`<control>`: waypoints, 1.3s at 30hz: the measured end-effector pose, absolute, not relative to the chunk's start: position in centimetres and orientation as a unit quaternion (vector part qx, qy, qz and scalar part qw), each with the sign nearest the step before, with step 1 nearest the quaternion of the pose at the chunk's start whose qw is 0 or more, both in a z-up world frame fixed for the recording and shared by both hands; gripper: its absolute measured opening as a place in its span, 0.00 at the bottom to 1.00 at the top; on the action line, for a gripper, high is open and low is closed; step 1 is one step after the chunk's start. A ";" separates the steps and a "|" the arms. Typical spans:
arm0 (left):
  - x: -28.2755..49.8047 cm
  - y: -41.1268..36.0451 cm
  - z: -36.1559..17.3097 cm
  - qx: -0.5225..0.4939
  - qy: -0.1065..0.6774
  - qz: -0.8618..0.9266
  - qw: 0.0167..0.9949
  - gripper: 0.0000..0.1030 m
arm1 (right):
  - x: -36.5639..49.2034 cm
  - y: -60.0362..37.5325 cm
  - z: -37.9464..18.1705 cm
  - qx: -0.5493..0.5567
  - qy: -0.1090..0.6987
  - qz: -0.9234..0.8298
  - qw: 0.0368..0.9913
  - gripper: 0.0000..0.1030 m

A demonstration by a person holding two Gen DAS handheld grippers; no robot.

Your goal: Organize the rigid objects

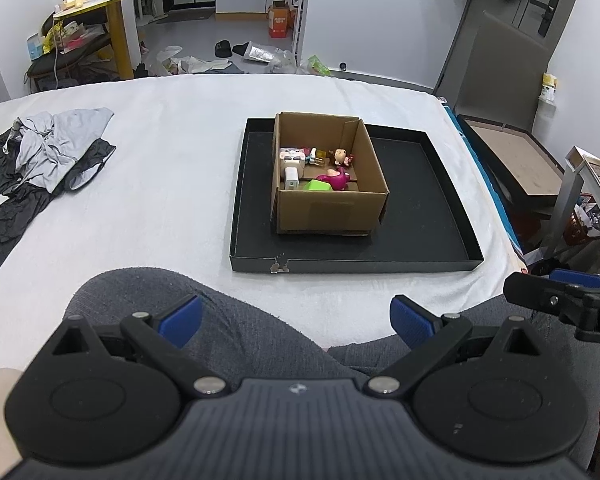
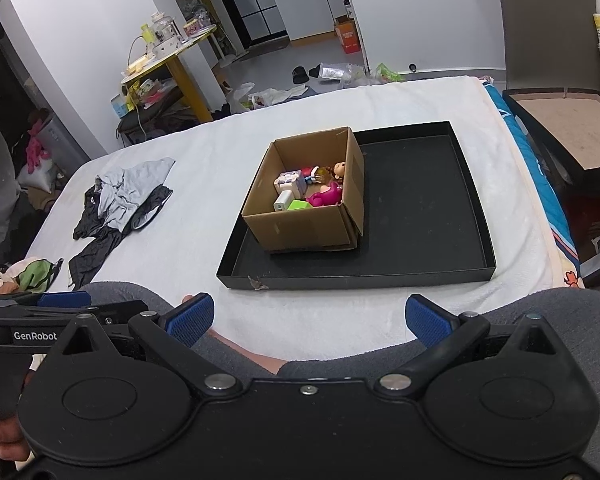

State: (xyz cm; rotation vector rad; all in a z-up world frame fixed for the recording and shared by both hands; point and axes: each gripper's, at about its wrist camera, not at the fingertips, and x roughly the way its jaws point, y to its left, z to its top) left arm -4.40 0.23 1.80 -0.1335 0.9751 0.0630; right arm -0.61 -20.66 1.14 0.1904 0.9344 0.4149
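Note:
An open cardboard box (image 1: 332,208) (image 2: 296,228) stands in the left part of a shallow black tray (image 1: 420,200) (image 2: 420,208) on the white bed. Inside lie a white cube toy (image 1: 291,157) (image 2: 288,180), a white charger block (image 1: 291,178) (image 2: 283,202), a green block (image 1: 318,187) (image 2: 299,205), a pink toy (image 1: 334,179) (image 2: 326,196) and a small doll (image 1: 340,156) (image 2: 338,169). My left gripper (image 1: 296,320) is open and empty above my knees, well short of the tray. My right gripper (image 2: 310,318) is open and empty too.
A heap of grey and black clothes (image 1: 48,156) (image 2: 120,200) lies on the left of the bed. A brown-lined black box (image 1: 516,160) (image 2: 560,120) stands off the bed's right side. A yellow table (image 1: 112,0) and floor clutter are beyond the bed.

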 end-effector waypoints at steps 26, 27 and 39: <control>-4.5 0.2 1.6 -0.061 0.474 0.030 0.878 0.97 | -0.8 -20.6 1.0 0.092 0.448 0.202 0.866 1.00; -4.5 0.2 1.6 -0.062 0.474 0.030 0.878 0.97 | -0.8 -20.5 0.9 0.092 0.448 0.202 0.866 1.00; -4.4 0.3 1.3 -0.068 0.477 0.026 0.876 0.97 | -0.9 -20.5 0.9 0.092 0.448 0.203 0.866 1.00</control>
